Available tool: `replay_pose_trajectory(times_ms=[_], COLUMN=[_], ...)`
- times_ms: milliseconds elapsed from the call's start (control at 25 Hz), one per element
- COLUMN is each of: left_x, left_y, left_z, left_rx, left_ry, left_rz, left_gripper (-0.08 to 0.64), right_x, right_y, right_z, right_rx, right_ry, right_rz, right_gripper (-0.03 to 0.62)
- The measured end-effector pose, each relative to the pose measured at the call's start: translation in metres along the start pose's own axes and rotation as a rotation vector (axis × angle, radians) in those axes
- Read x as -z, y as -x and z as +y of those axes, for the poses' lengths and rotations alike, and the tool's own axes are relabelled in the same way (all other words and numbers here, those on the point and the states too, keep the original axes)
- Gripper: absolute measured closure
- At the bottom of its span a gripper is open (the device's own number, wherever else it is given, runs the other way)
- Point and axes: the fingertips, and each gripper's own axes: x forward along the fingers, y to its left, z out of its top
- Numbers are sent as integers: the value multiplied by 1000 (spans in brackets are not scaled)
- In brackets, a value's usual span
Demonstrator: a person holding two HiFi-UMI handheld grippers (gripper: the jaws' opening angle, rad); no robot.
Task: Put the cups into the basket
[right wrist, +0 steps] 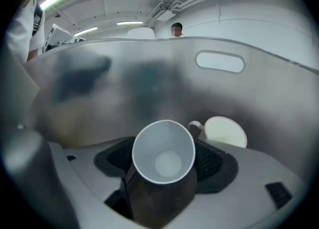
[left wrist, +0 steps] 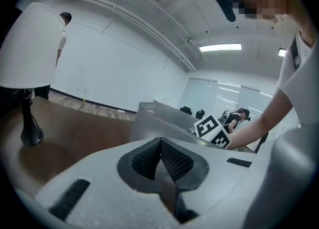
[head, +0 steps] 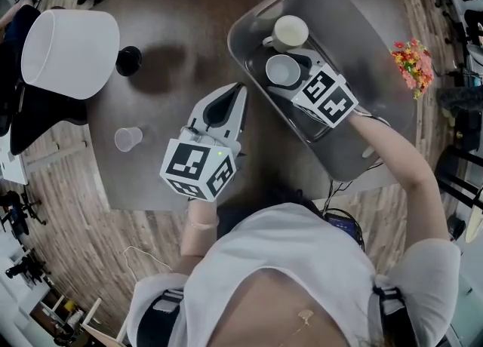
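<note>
Right gripper view shows your right gripper (right wrist: 164, 159) holding the cup (right wrist: 163, 149) in wide jaws, mouth up, inside the basket (right wrist: 149, 93), just beside the mug (right wrist: 227, 132), the floor probably close below; your left gripper (left wrist: 160, 159) is closed, empty.

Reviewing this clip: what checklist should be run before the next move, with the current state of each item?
1. Grip: right tongs hold the white cup: ok.
2. White cup inside the basket walls: ok.
3. White cup resting on the basket floor: cannot tell.
4. White cup clear of the mug: cannot tell, very close.
5. The left tongs shut and empty: ok.
6. The clear cup in the basket: not ok, on the table.
</note>
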Motion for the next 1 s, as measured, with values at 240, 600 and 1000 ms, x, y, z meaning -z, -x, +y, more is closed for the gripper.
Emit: replay_pose_trajectory(times_ms=[240,600,1000], left_x=[2,9,11], left_y=[1,0,-4], left_z=[2,7,1], left_rx=[5,-4,9], left_ry=[-7,-1,-2], left_rz=[12,25,23], left_gripper=[548,548,549], right_x=[5,3,4], right_y=[-15,-39,-44], right_z=[0,-2,-2], right_rx=[-22,10,7], right_ry=[-32,-24,-45], right_rz=[6,-31,-35], right_gripper=[229,229,227])
